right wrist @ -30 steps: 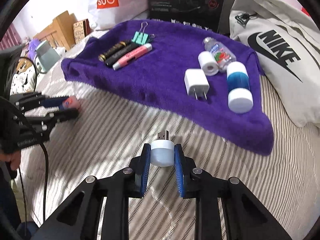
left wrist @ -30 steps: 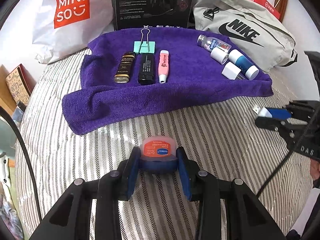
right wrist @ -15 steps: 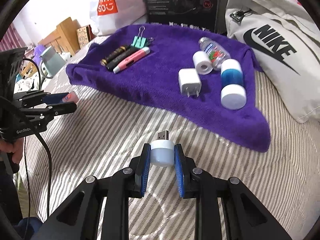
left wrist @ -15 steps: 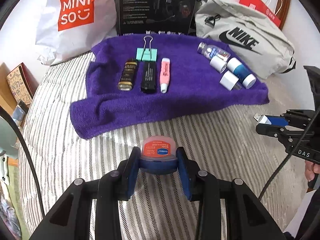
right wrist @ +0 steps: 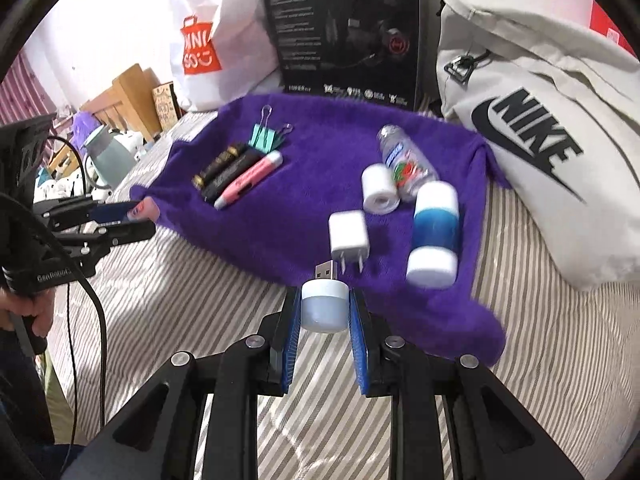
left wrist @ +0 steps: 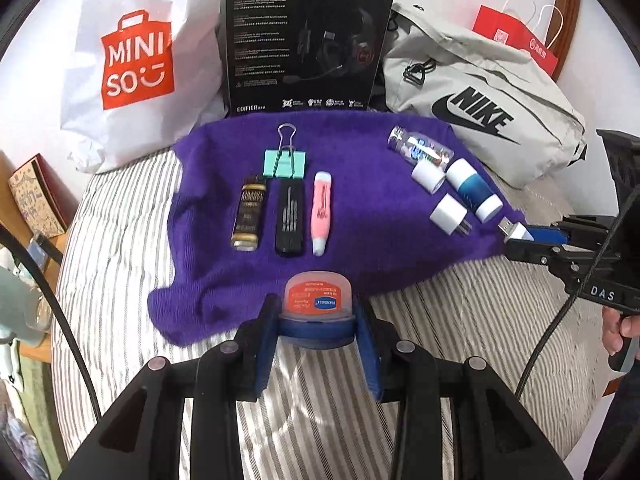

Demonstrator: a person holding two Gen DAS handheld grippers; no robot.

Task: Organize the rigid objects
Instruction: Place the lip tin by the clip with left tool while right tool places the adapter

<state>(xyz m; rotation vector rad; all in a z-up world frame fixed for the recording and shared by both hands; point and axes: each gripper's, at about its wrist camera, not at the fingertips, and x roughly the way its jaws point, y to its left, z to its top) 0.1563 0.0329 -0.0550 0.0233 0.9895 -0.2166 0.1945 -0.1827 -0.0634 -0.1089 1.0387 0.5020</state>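
Both cams are fisheye, looking forward along their own fingers, low over the striped bed (left wrist: 460, 320). Left wrist view faces the purple towel (left wrist: 360, 184) square-on from its near edge. Right wrist view sits close at the towel's right near corner, angled left. Shared: towel, black box (right wrist: 344, 28), Nike bag (right wrist: 540, 140); each sees the other gripper.

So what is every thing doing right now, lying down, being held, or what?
Left tongs: shut on the jar.
Jar: held, lid on.
Right tongs: shut on the USB light.
USB light: held, plug pointing forward.
Towel: spread on the bed, rumpled edges.
Clip: lying flat.
Pink pen: lying down, capped.
Charger: lying flat, prongs toward the camera.
Clear bottle: on its side.
Blue tube: on its side.
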